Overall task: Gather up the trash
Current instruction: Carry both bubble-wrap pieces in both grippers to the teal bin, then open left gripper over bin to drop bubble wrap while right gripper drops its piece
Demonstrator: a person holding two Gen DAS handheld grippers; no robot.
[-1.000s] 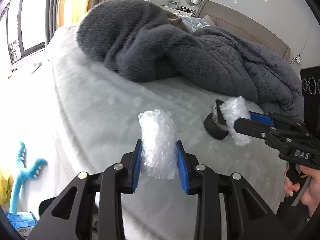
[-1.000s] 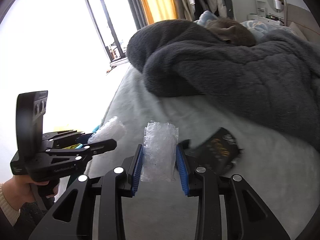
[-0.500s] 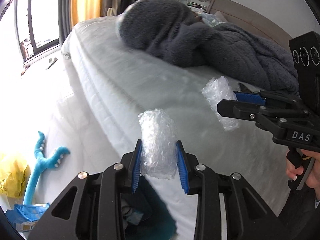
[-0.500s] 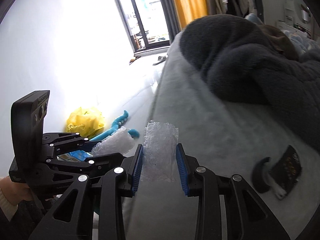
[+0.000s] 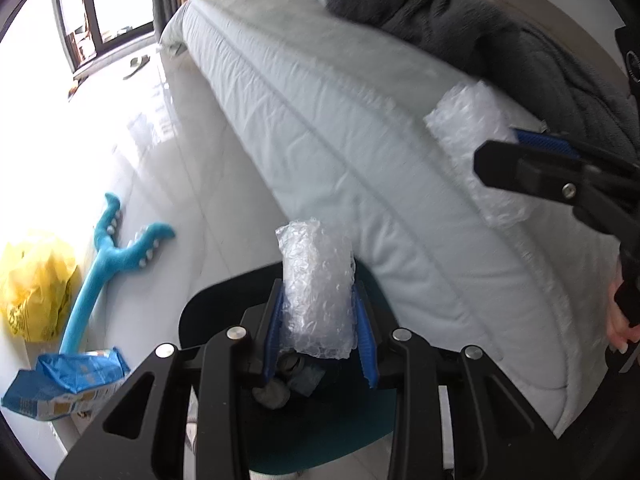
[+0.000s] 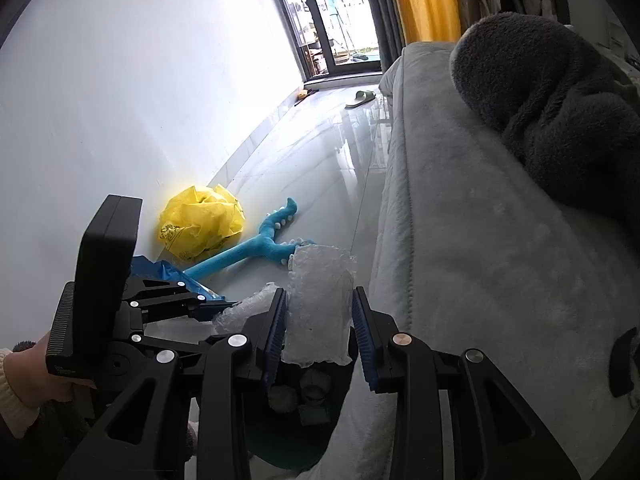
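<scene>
My left gripper [image 5: 318,320] is shut on a roll of bubble wrap [image 5: 316,284], which hangs right above a dark teal trash bin [image 5: 320,432] holding crumpled scraps. My right gripper [image 6: 320,324] is shut on a second piece of bubble wrap [image 6: 320,300]; the same bin [image 6: 296,436] shows below its fingers, beside the bed's edge. In the left wrist view the right gripper [image 5: 516,148] comes in from the right with its bubble wrap [image 5: 472,136] over the mattress side. The right wrist view shows the left gripper [image 6: 224,308] at lower left, held by a hand.
The bed [image 5: 340,120] with a dark grey blanket [image 6: 560,112] fills the right side. On the glossy floor lie a blue plush toy [image 5: 108,256], a yellow plastic bag [image 6: 200,224], a blue packet [image 5: 68,380] and a slipper [image 6: 360,98]. A white wall runs along the left.
Both grippers have swung away from the bed top and tilted down toward the floor. The trash bin has come into view below them. Each still holds its bubble wrap.
</scene>
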